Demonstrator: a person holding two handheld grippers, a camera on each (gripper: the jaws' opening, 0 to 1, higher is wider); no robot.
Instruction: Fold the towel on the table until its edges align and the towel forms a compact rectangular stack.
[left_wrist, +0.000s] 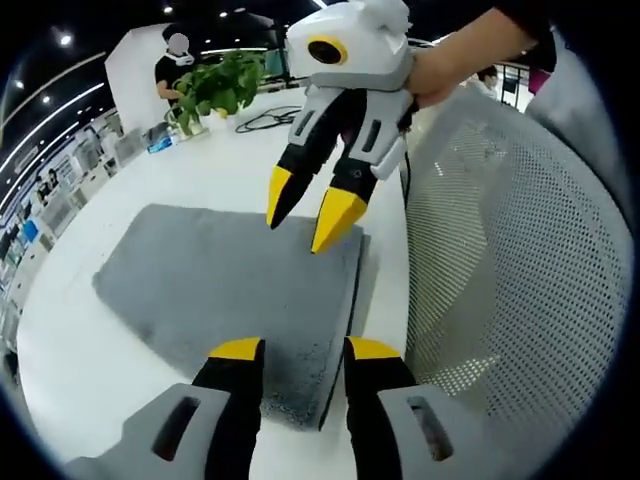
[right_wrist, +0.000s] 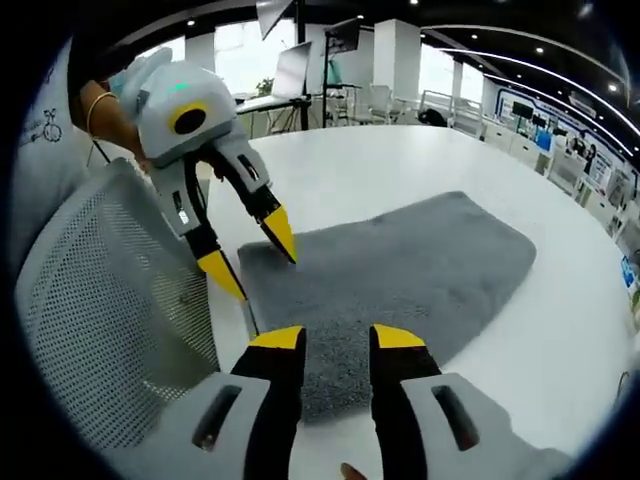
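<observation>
Above the grey towel (left_wrist: 225, 280) (folded) hover both parted hand-held grippers.

White table (left_wrist: 190, 175), glossy top, curved edge. Grey towel (left_wrist: 215, 285) lies flat on it, already folded: doubled layers show along edge nearest mesh chair; same towel (right_wrist: 420, 270) in right gripper view, corners rounded, one end reaching toward table's (right_wrist: 350, 170) near edge. Far end of table: potted plant (left_wrist: 215, 90), black cable (left_wrist: 270, 118) in loose loop, small blue item (left_wrist: 160, 143) just beside plant.
</observation>
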